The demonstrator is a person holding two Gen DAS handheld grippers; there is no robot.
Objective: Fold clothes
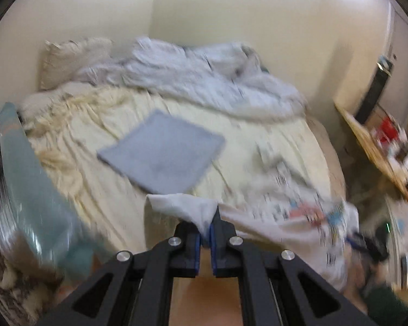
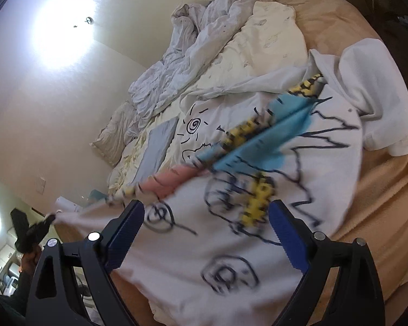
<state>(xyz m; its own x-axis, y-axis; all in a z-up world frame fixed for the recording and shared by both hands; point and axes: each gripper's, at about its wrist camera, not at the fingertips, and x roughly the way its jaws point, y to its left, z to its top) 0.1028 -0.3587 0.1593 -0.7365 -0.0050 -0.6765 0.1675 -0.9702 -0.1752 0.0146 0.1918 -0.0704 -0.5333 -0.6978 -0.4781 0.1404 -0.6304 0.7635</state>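
Left gripper (image 1: pixel 207 224) pinching shirt (image 1: pixel 272 225) edge

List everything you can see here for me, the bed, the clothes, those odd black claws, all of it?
T-shirt: one, white with blue, yellow and pink cartoon print, spread at the bed's near edge.
Folded cloth: one, grey-blue, flat mid-bed.
Sheet: one, pale yellow, wrinkled, covering the bed.
Duvet: one, pale grey, bunched at the far side.
Pillow: one, beige, against the wall.
Desk: one, wooden, cluttered, right of the bed.
Ceiling light: one, glaring white.
Left gripper: black with blue pads, shut on a T-shirt edge.
Right gripper: black with blue pads, open over the T-shirt.
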